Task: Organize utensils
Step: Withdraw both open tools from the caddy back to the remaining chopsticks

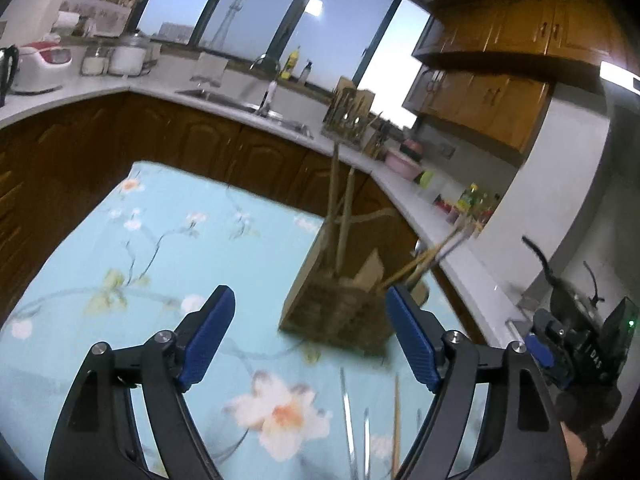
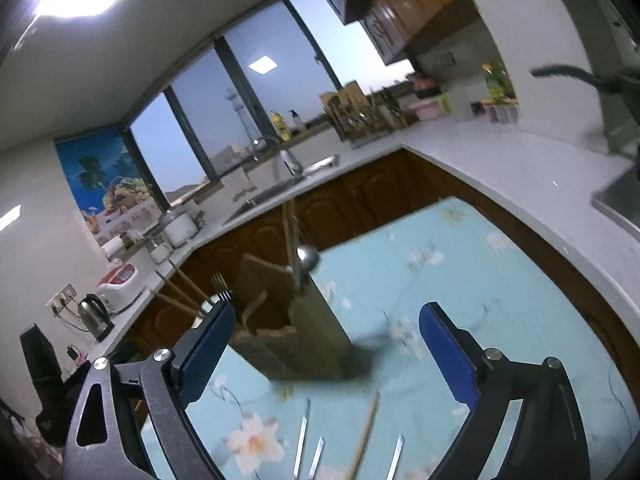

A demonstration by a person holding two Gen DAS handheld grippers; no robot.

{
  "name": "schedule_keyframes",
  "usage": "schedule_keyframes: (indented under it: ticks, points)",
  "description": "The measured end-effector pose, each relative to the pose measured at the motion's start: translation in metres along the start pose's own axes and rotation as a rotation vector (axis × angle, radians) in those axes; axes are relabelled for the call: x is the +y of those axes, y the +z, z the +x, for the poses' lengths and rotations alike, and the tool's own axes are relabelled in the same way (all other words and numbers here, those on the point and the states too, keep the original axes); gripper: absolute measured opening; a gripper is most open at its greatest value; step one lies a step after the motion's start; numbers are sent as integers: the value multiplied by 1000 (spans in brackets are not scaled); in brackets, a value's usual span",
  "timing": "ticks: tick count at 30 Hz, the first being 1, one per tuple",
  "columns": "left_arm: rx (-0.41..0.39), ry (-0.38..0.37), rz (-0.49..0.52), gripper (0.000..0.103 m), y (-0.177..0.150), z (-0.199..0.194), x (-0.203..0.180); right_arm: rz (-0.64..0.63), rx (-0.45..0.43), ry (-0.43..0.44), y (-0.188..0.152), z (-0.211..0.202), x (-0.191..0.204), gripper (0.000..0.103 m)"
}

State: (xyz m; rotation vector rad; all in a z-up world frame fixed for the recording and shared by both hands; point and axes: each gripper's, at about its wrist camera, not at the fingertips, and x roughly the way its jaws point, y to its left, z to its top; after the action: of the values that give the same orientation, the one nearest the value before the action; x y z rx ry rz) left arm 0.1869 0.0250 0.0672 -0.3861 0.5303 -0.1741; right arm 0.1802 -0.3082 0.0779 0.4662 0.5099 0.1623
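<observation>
Status check, both wrist views.

1. Left gripper [image 1: 310, 340]: I read its fingers as spread wide apart, nothing between the blue pads. Right gripper [image 2: 326, 354]: fingers likewise wide apart and empty.

2. Utensil holder [image 1: 340, 312]: a wooden, compartmented box standing upright on the bench [image 1: 160, 240], which carries a pale blue floral cloth. In the left view it sits at about 1 o'clock ahead of the fingers; in the right view it sits at about 11 o'clock, near the left finger.

3. Done so far, as I judge it: the holder already contains several items. Chopsticks [image 1: 344, 216] stand in one compartment and more lean out toward 2 o'clock. The right view shows a fork [image 2: 221, 288] with tines up and a spoon [image 2: 307, 258] with its bowl up.

4. Left to do: loose utensils [image 2: 308, 444] lie flat on the cloth at 6 o'clock, just below the fingers. I count three metal handles and one wooden chopstick [image 2: 366, 436] in the right view; their working ends are cut off by the frame, so I cannot tell the types.

5. Assessment: task partly complete. The holder is stocked, at least four pieces remain on the bench, and neither gripper holds one.
</observation>
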Motion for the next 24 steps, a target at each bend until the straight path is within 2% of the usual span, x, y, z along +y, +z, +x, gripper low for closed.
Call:
schedule_keyframes:
  ticks: [12,17,24]
  points:
    - [133,74,-33,80,-63,-15,24,-1,125,-105,-76,-23,-24,95]
    - [183,76,-7,80,-80,-11,17,-1,152,-114,-90,-24,-29,95]
    - [225,66,36,80,-84,-3,3,-7,176,-118,-92,-17,-27,95]
